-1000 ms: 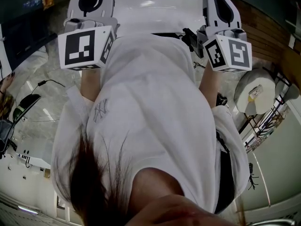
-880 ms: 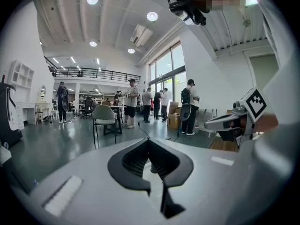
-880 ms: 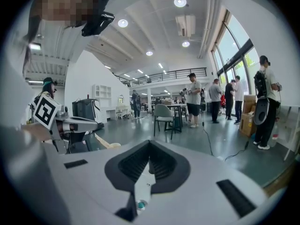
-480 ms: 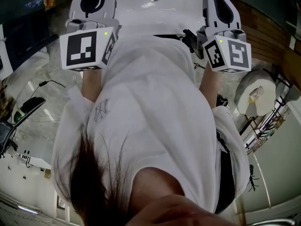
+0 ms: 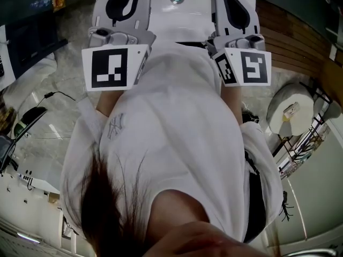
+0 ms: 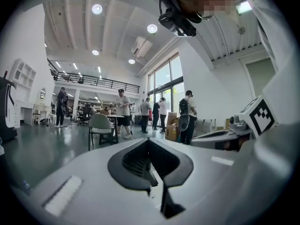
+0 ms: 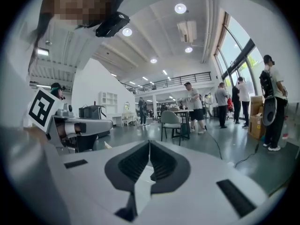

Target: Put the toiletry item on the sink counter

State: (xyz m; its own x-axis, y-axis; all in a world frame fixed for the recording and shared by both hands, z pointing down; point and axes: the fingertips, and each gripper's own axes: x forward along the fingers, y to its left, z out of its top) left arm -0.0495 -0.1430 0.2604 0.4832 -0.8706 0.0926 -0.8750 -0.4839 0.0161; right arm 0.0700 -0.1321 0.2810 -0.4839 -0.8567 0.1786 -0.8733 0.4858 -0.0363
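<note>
Your left gripper (image 6: 149,143): jaws pressed together | your right gripper (image 7: 150,144): jaws pressed together | both side by side against your white shirt (image 5: 177,116)

— What's underfoot here?
— In the head view, a pale, marbled floor (image 5: 59,71) with a gloss on it. A thin black cable (image 5: 49,94) trails across it at the left.
— And out in the room?
— Both gripper views show the floor dark and shiny, with the ceiling lights reflected in it. A grey chair (image 6: 101,125) stands on it just beside a table (image 6: 115,117). People (image 6: 123,111) stand near that table, and cardboard boxes (image 6: 172,131) sit on the floor by the windows.
— Anything loose?
— In the right gripper view, another cable snakes over the floor at the right.
</note>
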